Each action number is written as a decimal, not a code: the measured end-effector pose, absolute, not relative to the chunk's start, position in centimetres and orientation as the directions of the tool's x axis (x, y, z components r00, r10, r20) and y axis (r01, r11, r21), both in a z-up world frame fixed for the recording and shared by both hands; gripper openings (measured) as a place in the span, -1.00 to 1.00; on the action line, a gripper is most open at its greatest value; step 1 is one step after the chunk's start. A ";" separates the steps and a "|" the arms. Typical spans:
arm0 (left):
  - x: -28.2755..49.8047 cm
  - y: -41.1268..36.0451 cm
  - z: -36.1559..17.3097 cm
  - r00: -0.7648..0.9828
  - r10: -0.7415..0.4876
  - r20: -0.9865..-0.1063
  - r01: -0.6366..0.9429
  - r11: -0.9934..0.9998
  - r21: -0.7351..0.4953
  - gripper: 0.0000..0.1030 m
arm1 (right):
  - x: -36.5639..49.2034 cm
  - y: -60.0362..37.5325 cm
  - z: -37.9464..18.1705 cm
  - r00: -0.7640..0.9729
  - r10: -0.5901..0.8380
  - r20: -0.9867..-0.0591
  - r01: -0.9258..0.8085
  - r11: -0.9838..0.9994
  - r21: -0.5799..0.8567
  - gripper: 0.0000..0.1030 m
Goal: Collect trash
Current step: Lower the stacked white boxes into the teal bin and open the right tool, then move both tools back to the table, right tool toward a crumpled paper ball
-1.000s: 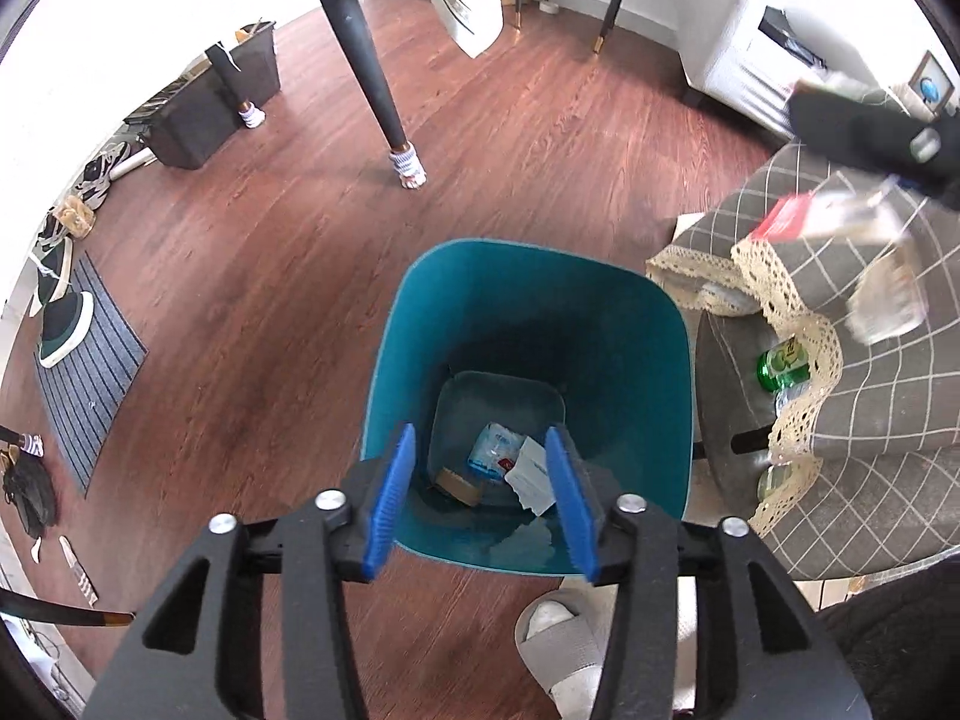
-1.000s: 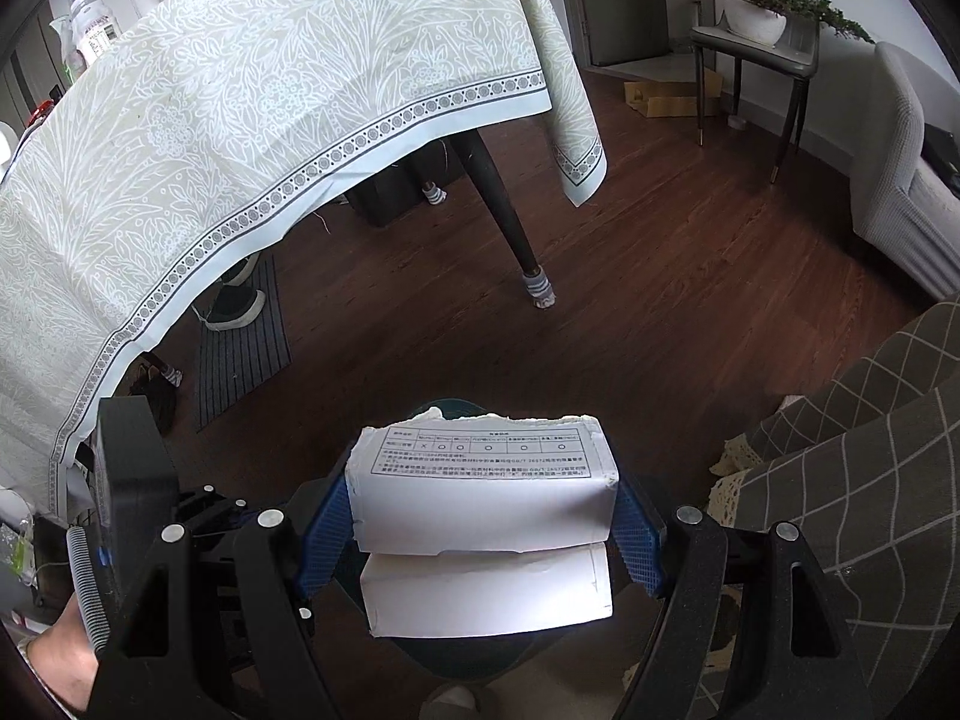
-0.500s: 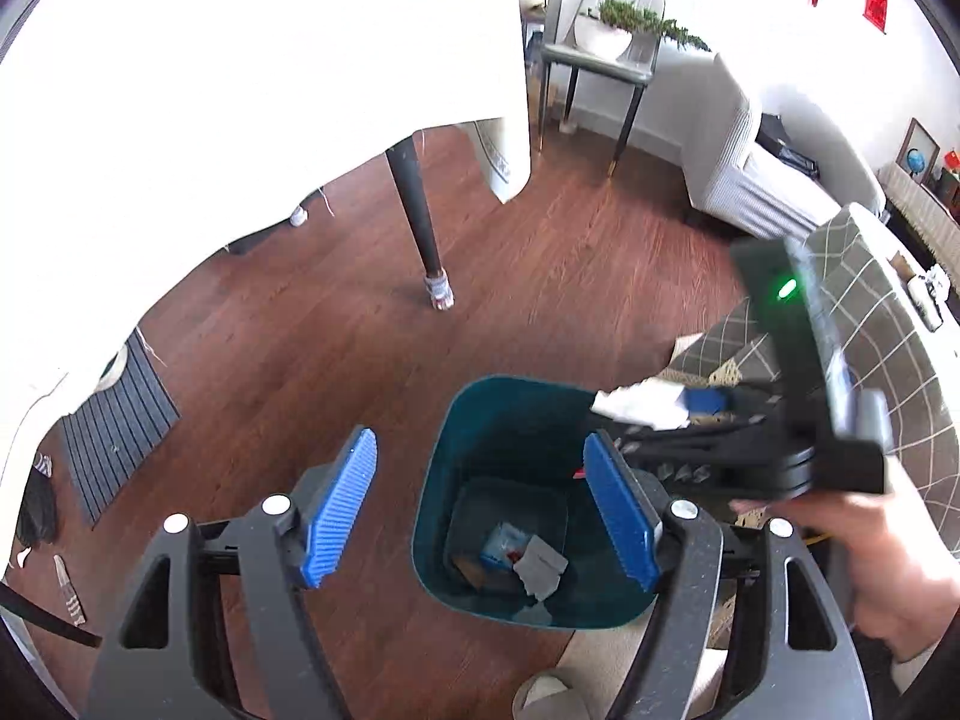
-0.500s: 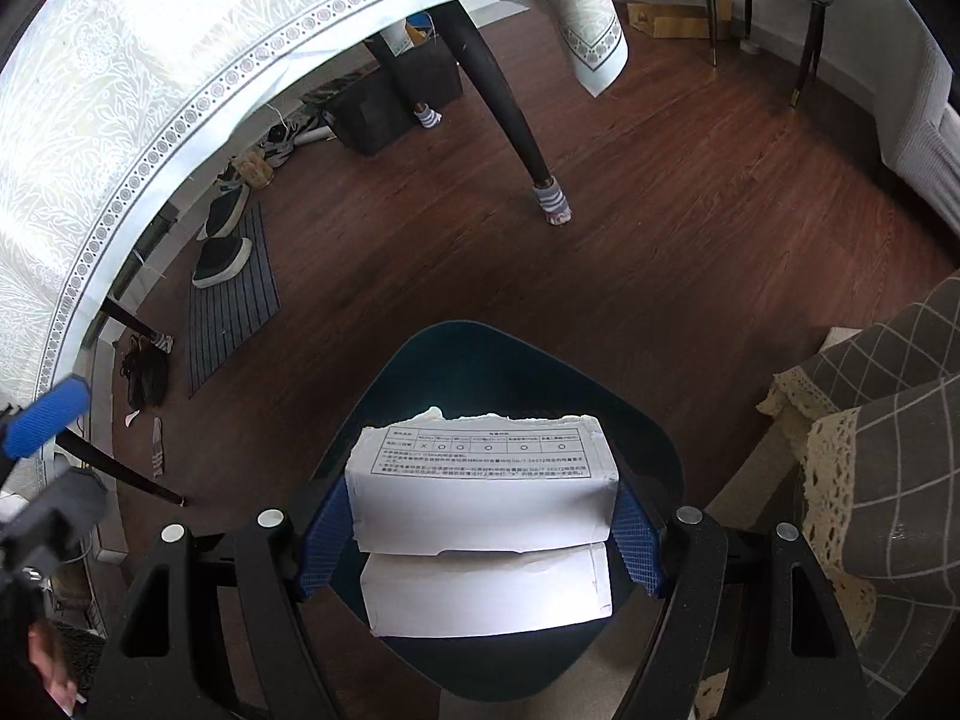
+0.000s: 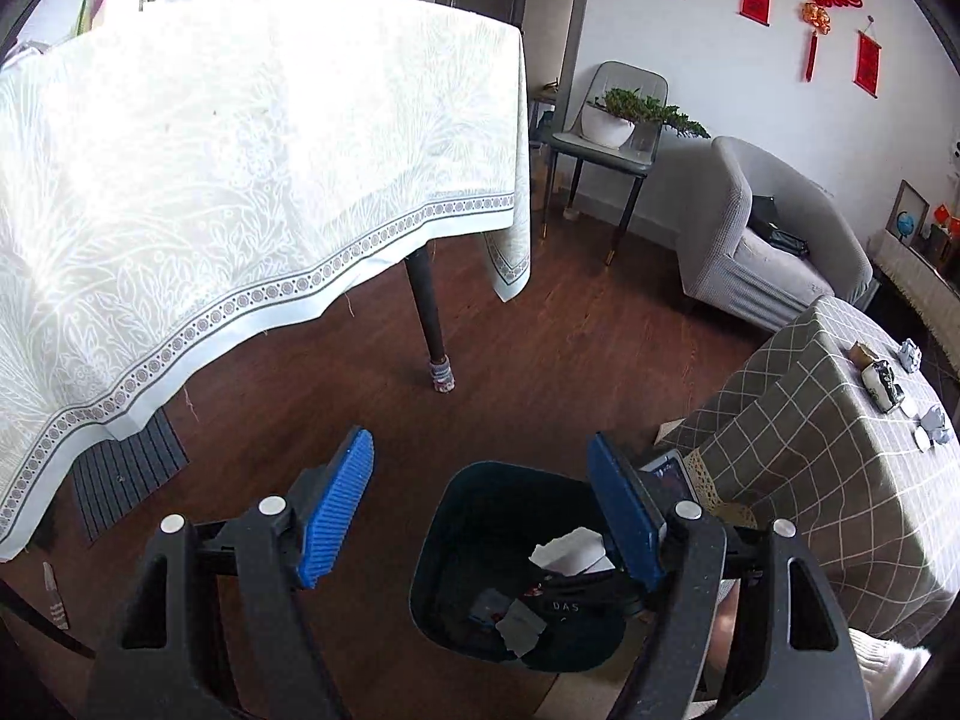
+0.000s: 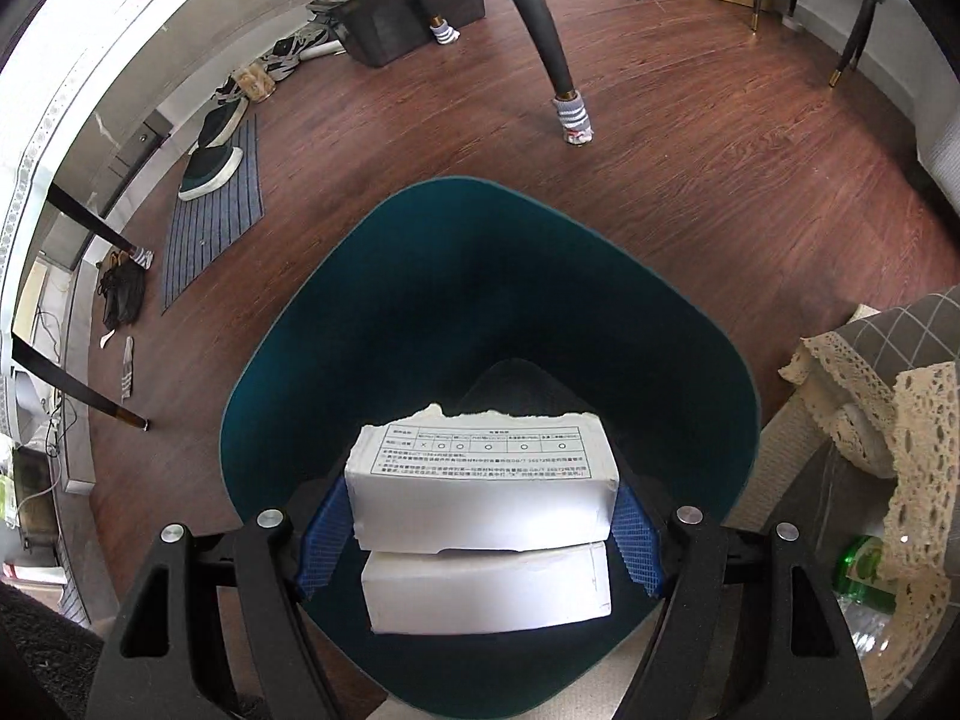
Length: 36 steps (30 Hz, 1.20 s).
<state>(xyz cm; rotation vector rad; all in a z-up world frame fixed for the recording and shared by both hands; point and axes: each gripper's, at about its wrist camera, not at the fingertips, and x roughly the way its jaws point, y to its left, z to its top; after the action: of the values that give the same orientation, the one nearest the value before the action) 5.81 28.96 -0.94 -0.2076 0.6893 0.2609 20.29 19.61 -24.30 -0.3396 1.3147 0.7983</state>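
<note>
Right tool (image 6: 480, 531) is clamped on a white cardboard box (image 6: 483, 480), its blue pads pressed to the box's two short ends, with a second white flap of the same carton showing just below. In the right wrist view the box sits low in the centre of the frame, directly above the open mouth of the teal bin (image 6: 300, 324), which fills the middle of the picture on the wooden floor.

Left tool (image 5: 480, 510) has just been opening and stands wide with nothing between its pads; in its view the bin (image 5: 438, 516) lies at lower centre, with paper scraps (image 5: 519, 627) already at its bottom.

By my reading the step in hand is the drop: the box is carried over the bin and not yet let go. The next move calls for spreading the right tool while it is centred over the opening, so the carton falls inside rather than catching the rim.

More litter (image 5: 882, 381) lies on the checked worktop (image 5: 810, 420) at the right edge of the left wrist view.
</note>
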 end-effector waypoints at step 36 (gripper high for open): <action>5.3 19.6 7.8 0.915 0.100 -0.392 -0.199 0.955 -0.219 0.69 | 19.0 7.3 -1.1 0.454 0.537 -0.711 -0.718 0.693 0.066 0.33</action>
<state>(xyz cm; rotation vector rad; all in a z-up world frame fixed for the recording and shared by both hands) 5.34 19.64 7.79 -0.2586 0.3872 0.1557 19.03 7.30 -1.11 -0.2597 0.7751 0.7855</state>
